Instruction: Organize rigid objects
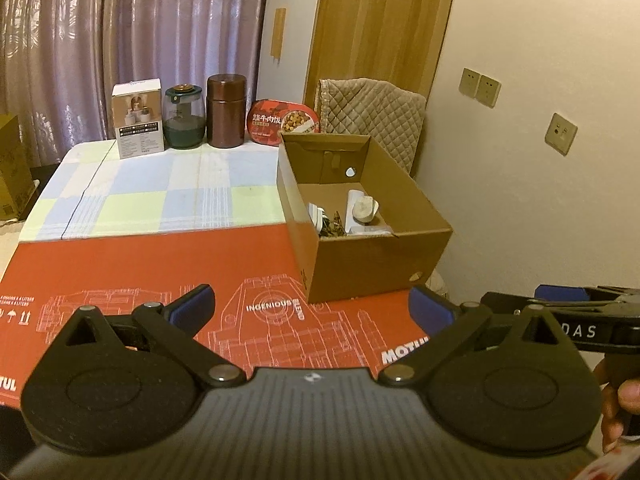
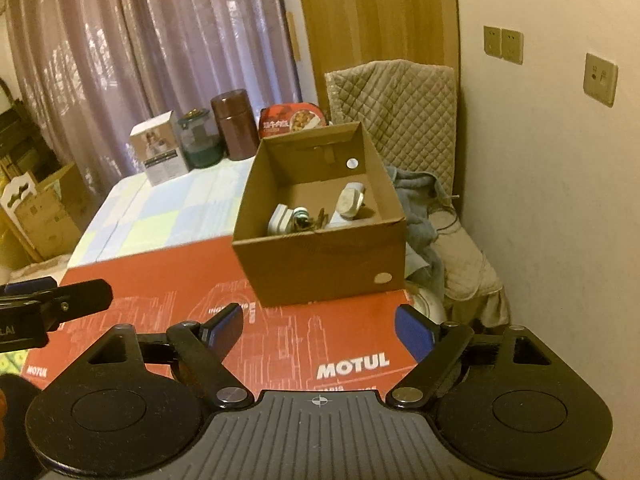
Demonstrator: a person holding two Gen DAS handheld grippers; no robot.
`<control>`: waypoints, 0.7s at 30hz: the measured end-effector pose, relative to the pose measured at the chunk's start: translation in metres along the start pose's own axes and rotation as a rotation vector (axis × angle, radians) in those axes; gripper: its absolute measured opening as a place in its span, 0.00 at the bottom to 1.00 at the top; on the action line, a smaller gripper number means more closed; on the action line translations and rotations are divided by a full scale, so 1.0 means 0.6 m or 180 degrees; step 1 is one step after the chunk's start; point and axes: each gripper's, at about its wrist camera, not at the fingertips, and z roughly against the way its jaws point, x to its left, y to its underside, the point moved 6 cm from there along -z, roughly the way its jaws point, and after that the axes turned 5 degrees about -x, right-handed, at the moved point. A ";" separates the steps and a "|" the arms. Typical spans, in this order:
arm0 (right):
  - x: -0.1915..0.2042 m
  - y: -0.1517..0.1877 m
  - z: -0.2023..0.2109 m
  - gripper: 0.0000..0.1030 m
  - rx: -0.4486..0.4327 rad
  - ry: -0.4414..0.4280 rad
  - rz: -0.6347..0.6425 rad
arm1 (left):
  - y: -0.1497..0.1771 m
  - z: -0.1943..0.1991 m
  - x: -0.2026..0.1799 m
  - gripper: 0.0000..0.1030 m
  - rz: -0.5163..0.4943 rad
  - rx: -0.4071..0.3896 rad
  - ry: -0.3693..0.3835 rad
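A home room: mauve curtains (image 1: 120,40), wooden door (image 1: 380,28), checked tablecloth (image 1: 152,200), quilted chair cover (image 2: 396,108).

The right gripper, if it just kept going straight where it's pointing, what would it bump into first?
Probably the cardboard box. The right gripper is open and empty, aimed down over the red Motul board toward the box's near wall; depth is unclear, so it might touch the board first.

Both grippers empty, side by side

The left gripper (image 1: 312,306) and right gripper (image 2: 319,326) angle downward with jaws spread wide, nothing between their blue pads (image 2: 414,330).
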 end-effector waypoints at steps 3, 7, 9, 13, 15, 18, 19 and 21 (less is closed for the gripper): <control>0.011 0.009 0.018 0.78 -0.0038 -0.0008 0.0040 | 0.008 0.016 0.000 0.98 0.0005 -0.0020 -0.0025; 0.020 0.021 0.031 0.78 -0.0048 0.0022 0.0099 | 0.021 0.030 0.000 0.99 -0.0013 -0.0012 -0.0028; 0.023 0.025 0.036 0.78 -0.0048 0.0025 0.0129 | 0.026 0.035 0.000 0.99 -0.0018 -0.0017 -0.0025; 0.028 0.031 0.040 0.78 -0.0047 0.0007 0.0129 | 0.033 0.040 0.001 0.99 -0.0037 -0.0026 -0.0035; 0.031 0.034 0.041 0.78 -0.0044 0.0011 0.0145 | 0.037 0.042 0.003 0.99 -0.0036 -0.0024 -0.0044; 0.036 0.037 0.043 0.78 -0.0044 0.0010 0.0175 | 0.039 0.041 0.006 0.99 -0.0025 -0.0015 -0.0068; 0.037 0.037 0.043 0.78 -0.0044 0.0004 0.0175 | 0.040 0.040 0.007 0.99 -0.0020 -0.0011 -0.0075; 0.037 0.035 0.042 0.78 -0.0044 -0.0010 0.0174 | 0.041 0.039 0.007 0.99 -0.0014 -0.0012 -0.0084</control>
